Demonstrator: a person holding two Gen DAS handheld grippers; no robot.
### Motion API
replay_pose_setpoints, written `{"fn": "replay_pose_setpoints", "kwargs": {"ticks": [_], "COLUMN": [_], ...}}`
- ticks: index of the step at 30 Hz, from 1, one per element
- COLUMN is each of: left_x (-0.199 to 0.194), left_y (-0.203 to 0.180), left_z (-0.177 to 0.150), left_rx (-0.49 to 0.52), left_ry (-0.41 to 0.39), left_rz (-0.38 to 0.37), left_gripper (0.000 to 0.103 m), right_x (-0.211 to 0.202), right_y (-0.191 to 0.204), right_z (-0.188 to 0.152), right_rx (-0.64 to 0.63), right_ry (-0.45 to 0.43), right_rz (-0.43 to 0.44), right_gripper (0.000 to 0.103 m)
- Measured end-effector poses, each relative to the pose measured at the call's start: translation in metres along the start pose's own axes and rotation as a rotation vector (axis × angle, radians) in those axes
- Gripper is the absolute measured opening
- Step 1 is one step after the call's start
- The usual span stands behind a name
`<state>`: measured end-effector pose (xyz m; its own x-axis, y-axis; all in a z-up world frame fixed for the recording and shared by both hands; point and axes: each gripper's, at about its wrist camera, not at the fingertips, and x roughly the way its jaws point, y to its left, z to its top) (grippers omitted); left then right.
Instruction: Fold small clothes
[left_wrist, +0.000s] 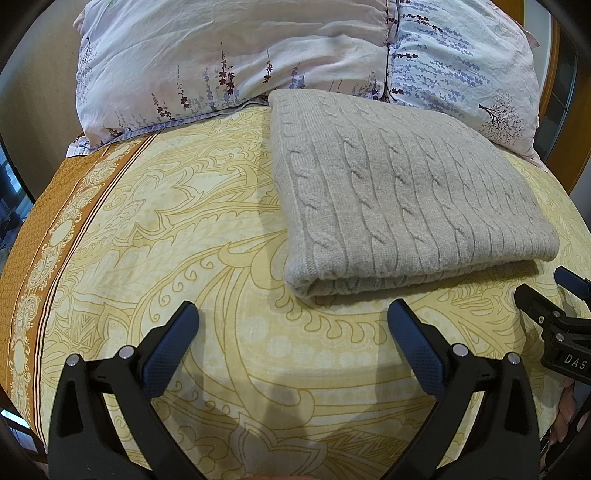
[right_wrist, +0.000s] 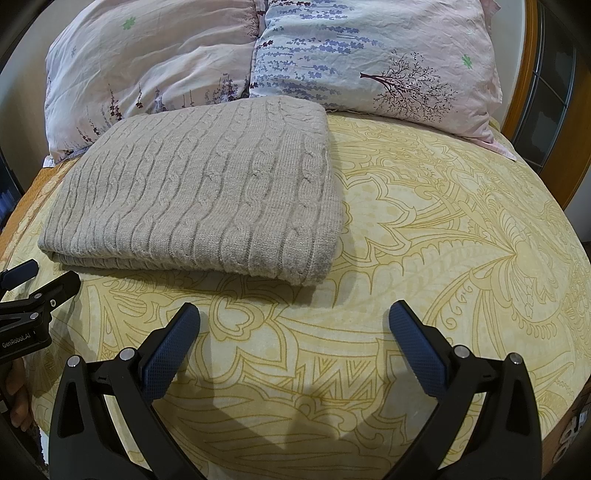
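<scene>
Grey cable-knit sweater is lying folded into a neat rectangle on the yellow patterned bedsheet, far edge touching the floral pillows. Left gripper and right gripper are both hovering just short of its near edge, jaws spread wide, gripping nothing. Fold is looking finished. Risk: any further pinch at the near folded edge is likely catching only 1 layer, so lifting would be dragging the stack open
</scene>
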<state>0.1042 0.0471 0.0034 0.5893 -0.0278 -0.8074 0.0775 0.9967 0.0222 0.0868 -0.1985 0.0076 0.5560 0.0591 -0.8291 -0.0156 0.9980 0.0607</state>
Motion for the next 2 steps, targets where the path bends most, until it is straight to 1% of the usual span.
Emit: {"fn": "replay_pose_setpoints", "kwargs": {"ticks": [2], "left_x": [0.0000], "left_y": [0.0000], "left_z": [-0.0001], "left_rx": [0.000], "left_ry": [0.000], "left_rz": [0.000], "left_gripper": [0.101], "right_x": [0.0000], "right_y": [0.0001], "right_z": [-0.0001], "right_rx": [0.000], "right_ry": [0.000], "right_rz": [0.000], "right_gripper": [0.102]}}
